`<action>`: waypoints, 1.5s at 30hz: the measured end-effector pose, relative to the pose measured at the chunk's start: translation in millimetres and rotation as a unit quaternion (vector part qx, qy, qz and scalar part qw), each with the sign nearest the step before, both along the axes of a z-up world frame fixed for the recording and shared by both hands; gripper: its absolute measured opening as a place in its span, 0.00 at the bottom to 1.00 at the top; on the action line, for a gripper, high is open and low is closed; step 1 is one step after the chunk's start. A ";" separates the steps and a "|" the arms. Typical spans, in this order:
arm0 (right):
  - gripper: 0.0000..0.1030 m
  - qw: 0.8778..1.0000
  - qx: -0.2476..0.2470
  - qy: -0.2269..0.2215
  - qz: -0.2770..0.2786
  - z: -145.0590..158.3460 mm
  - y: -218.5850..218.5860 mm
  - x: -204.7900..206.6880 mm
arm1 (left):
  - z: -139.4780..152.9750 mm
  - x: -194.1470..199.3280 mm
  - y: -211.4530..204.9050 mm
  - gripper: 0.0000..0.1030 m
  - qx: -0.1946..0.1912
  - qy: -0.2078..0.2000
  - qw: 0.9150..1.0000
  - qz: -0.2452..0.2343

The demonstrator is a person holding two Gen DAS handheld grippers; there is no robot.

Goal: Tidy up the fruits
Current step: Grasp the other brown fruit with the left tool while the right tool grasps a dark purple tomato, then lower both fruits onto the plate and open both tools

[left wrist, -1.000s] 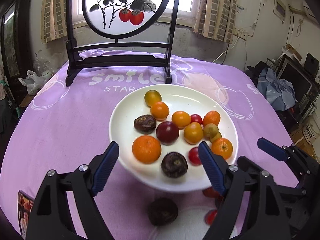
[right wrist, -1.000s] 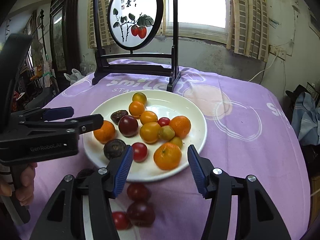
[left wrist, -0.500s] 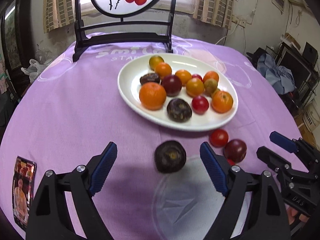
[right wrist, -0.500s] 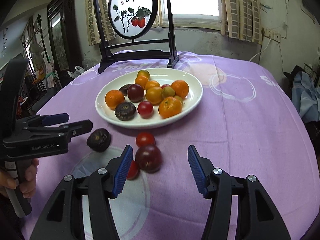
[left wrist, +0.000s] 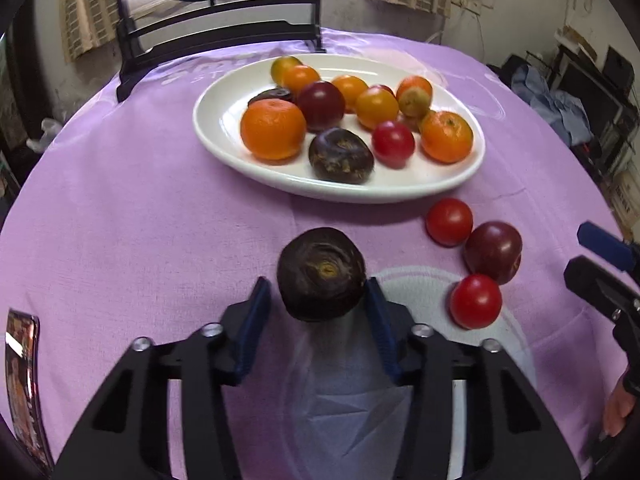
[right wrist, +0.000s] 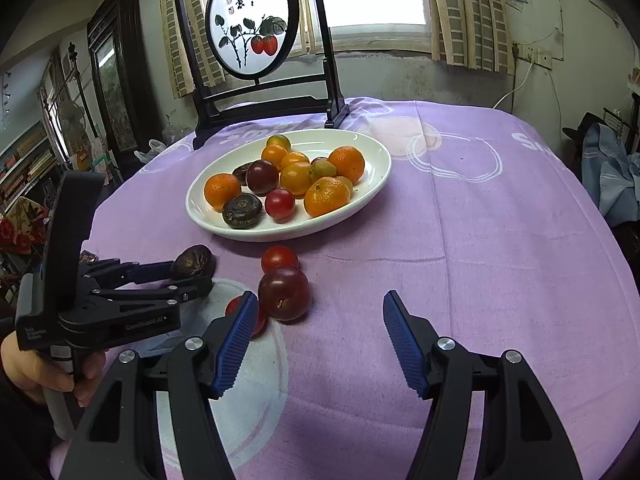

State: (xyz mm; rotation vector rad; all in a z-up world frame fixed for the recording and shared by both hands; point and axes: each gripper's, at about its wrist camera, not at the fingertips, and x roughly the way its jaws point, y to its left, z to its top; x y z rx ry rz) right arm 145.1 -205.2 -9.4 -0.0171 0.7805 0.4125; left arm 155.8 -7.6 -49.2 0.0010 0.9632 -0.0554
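Note:
A dark brown round fruit [left wrist: 321, 274] lies on the purple cloth in front of the white plate [left wrist: 224, 148]. My left gripper [left wrist: 316, 285] is around it, its jaws closing, with the blue pads against the fruit's sides. The right wrist view shows the same fruit [right wrist: 194, 261] at the left gripper's [right wrist: 200, 276] tips. My right gripper [right wrist: 320, 298] is low over the cloth, its jaws opening, with nothing between them. A dark red plum [right wrist: 284, 293] sits just past its left fingertip, and a red tomato [right wrist: 279, 259] lies behind the plum. Another tomato [right wrist: 240, 312] is half hidden by that finger.
The plate [right wrist: 372, 156] holds several oranges, tomatoes and dark fruits. A black stand with a round painted screen [right wrist: 253, 26] rises behind it. A photo card [left wrist: 20, 364] lies at the cloth's left edge. A person's hand [right wrist: 36, 368] grips the left tool's handle.
My left gripper has come down and forward onto the loose dark fruit, and its jaws have drawn in around it. My right gripper has backed away from the plate and its jaws stand wider.

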 end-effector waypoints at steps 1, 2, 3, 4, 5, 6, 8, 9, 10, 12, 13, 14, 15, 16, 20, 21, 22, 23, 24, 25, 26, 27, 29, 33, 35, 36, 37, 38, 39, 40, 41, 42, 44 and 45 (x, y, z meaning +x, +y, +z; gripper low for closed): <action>0.64 1.000 -0.002 0.002 0.002 -0.9 0.9 0.0 | 0.7 -0.6 -0.1 0.41 -0.005 -0.001 1.000 -0.004; 0.64 1.000 -0.005 0.002 0.003 -1.5 1.7 -0.2 | 1.2 -0.9 2.2 0.41 -0.015 0.001 1.000 -0.002; 0.64 1.000 -0.010 0.002 0.007 -1.9 3.5 -0.9 | 1.6 -1.6 3.3 0.41 -0.023 0.002 1.000 0.000; 0.64 1.000 -0.015 0.001 0.012 -2.4 5.3 -1.9 | 2.8 -2.1 5.1 0.41 -0.029 0.002 1.000 0.002; 0.64 1.000 -0.020 0.002 0.017 -3.3 7.4 -2.6 | 4.6 -3.1 6.7 0.41 -0.032 0.000 0.999 0.003; 0.64 0.999 -0.029 0.004 0.025 -5.5 10.6 -3.3 | 6.7 -4.1 7.9 0.41 -0.034 -0.003 0.999 0.003; 0.64 0.998 -0.061 0.007 0.029 -11.2 17.0 -4.4 | 11.8 -6.5 10.9 0.41 -0.037 -0.012 0.999 0.005; 0.64 0.997 -0.076 0.008 0.030 -13.7 19.5 -4.6 | 14.1 -7.4 12.5 0.41 -0.041 -0.015 0.999 0.005; 0.64 0.996 -0.089 0.011 0.031 -16.5 21.4 -4.6 | 15.6 -8.0 14.2 0.41 -0.045 -0.017 0.999 0.004; 0.64 0.993 -0.113 0.018 0.033 -23.3 25.6 -3.5 | 17.6 -9.3 16.7 0.41 -0.049 -0.019 0.999 0.004; 0.64 0.992 -0.122 0.021 0.035 -26.7 28.0 -3.0 | 18.0 -9.9 17.3 0.41 -0.049 -0.019 0.999 0.004; 0.64 0.990 -0.131 0.024 0.038 -30.1 30.9 -1.8 | 18.1 -10.7 17.7 0.41 -0.049 -0.020 0.999 0.002; 0.64 0.989 -0.141 0.027 0.043 -34.0 35.2 0.0 | 18.4 -11.1 17.8 0.41 -0.050 -0.020 0.999 0.000; 0.63 0.988 -0.147 0.028 0.048 -36.7 38.7 1.6 | 18.9 -11.3 17.1 0.41 -0.051 -0.021 0.998 -0.003; 0.62 0.986 -0.153 0.019 0.059 -35.7 50.0 11.3 | 19.1 -12.2 17.1 0.41 -0.056 -0.020 0.998 -0.011; 0.58 0.986 -0.152 0.019 0.062 -35.4 52.8 15.5 | 19.0 -12.7 16.9 0.41 -0.057 -0.020 0.998 -0.011; 0.53 0.986 -0.149 0.020 0.064 -35.1 55.0 19.4 | 18.9 -12.4 17.0 0.41 -0.058 -0.020 0.998 -0.011; 0.52 0.987 -0.146 0.022 0.066 -34.9 57.1 23.9 | 18.3 -12.1 17.5 0.41 -0.059 -0.019 0.998 -0.011; 0.50 0.987 -0.143 0.022 0.067 -34.8 58.5 26.0 | 17.6 -11.5 18.1 0.41 -0.059 -0.018 0.998 -0.010; 0.45 0.987 -0.139 0.021 0.072 -34.4 60.5 27.7 | 16.9 -11.0 18.5 0.41 -0.059 -0.016 0.998 -0.009; 0.41 0.988 -0.135 0.020 0.076 -34.2 61.8 28.7 | 15.9 -10.3 19.1 0.41 -0.059 -0.014 0.998 -0.008; 0.37 0.988 -0.133 0.020 0.080 -34.0 63.7 29.6 | 15.1 -9.8 19.6 0.41 -0.059 -0.013 0.998 -0.007; 0.36 0.988 -0.131 0.020 0.075 -33.5 63.5 28.4 | 13.9 -9.0 20.1 0.41 -0.057 -0.011 0.998 -0.003; 0.36 0.990 -0.122 0.016 0.069 -27.3 55.6 20.4 | 17.7 -11.8 17.5 0.41 -0.052 -0.016 0.999 -0.004; 0.36 0.991 -0.115 0.008 0.062 -20.1 48.8 15.6 | 22.5 -14.8 14.4 0.41 -0.048 -0.023 0.999 -0.008; 0.36 0.992 -0.110 0.004 0.061 -16.3 45.9 13.0 | 25.4 -16.6 12.5 0.41 -0.047 -0.026 0.999 -0.010; 0.36 0.993 -0.106 -0.002 0.059 -12.3 42.9 10.5 | 28.6 -18.5 10.7 0.41 -0.046 -0.030 0.998 -0.013; 0.36 0.993 -0.103 -0.007 0.057 -8.1 40.0 7.9 | 33.2 -20.6 8.9 0.41 -0.046 -0.034 0.998 -0.016; 0.36 0.993 -0.099 -0.014 0.055 -2.8 36.7 5.1 | 37.2 -22.3 7.5 0.41 -0.046 -0.038 0.998 -0.018; 0.36 0.994 -0.094 -0.017 0.054 1.7 34.4 3.8 | 41.5 -24.1 6.3 0.41 -0.046 -0.042 0.998 -0.021; 0.36 0.995 -0.085 -0.019 0.054 6.4 31.9 2.3 | 46.8 -26.0 4.4 0.41 -0.045 -0.047 0.998 -0.024; 0.36 0.995 -0.075 -0.022 0.057 13.0 30.1 1.2 | 51.7 -27.3 2.6 0.41 -0.044 -0.051 0.997 -0.028; 0.36 0.996 -0.065 -0.033 0.059 24.2 28.1 -2.0 | 62.6 -28.9 -1.0 0.41 -0.044 -0.060 0.997 -0.035; 0.36 0.995 -0.060 -0.041 0.061 31.0 28.1 -3.2 | 67.5 -28.0 -1.7 0.41 -0.045 -0.063 0.996 -0.039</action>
